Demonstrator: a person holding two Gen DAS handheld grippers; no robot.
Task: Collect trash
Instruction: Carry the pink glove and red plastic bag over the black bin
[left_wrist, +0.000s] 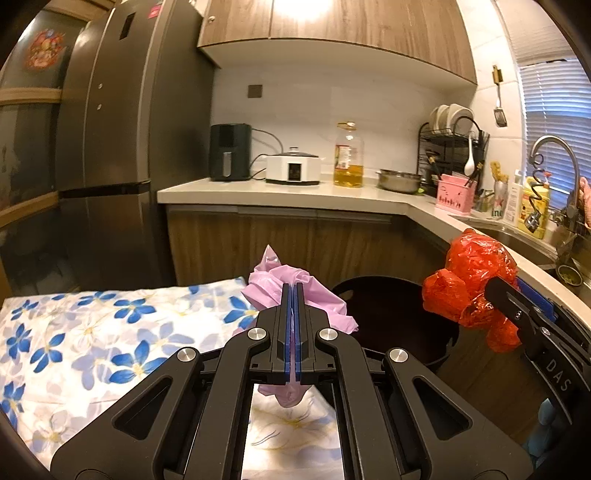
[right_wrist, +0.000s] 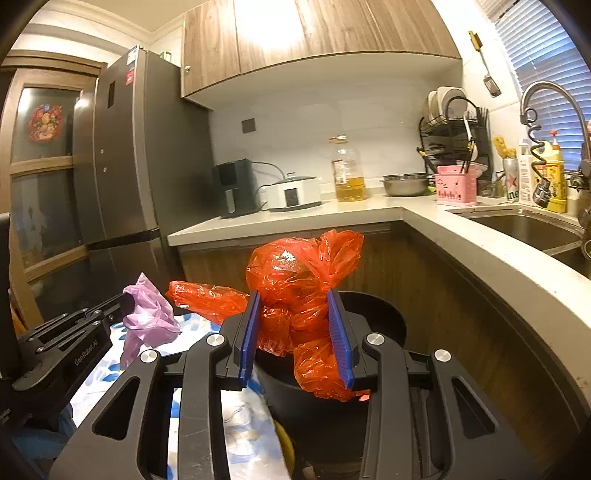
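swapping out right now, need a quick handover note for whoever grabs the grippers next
Left hand-held gripper: shut on a crumpled purple bag, held above the edge of the flowered cloth.
Right hand-held gripper: clamped on a bunched red bag, over the black bin.
Done: both bags picked up.
Left: drop the red bag into the bin, then bring the purple one over and release it too.

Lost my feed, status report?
Left gripper shut on pink bag. Right gripper shut on red bag. Black bin just ahead, nothing blocking.
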